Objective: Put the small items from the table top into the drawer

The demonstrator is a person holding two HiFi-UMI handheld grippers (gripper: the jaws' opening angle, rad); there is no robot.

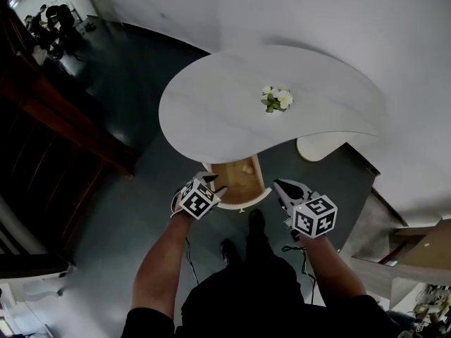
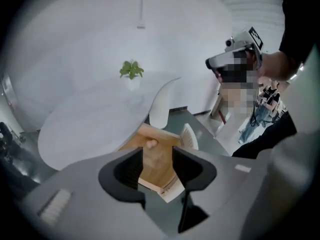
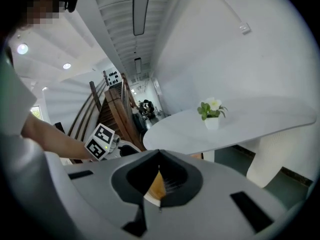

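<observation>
A wooden drawer (image 1: 224, 172) with a white front stands pulled out under the near edge of the white table (image 1: 211, 104). One small pale item (image 1: 248, 167) lies inside it, also showing in the left gripper view as the small item (image 2: 151, 144). My left gripper (image 1: 213, 184) hovers at the drawer's front left corner, open and empty; between its jaws (image 2: 157, 153) I see the drawer's wooden floor (image 2: 156, 166). My right gripper (image 1: 278, 184) hangs just right of the drawer front, its tips (image 3: 159, 154) meeting, nothing held.
A small potted plant (image 1: 277, 98) stands on the table top. The table's white pedestal (image 1: 317, 146) is right of the drawer. The person's shoes (image 1: 256, 221) are on the dark floor just before the drawer. A wooden staircase (image 1: 49, 118) lies to the left.
</observation>
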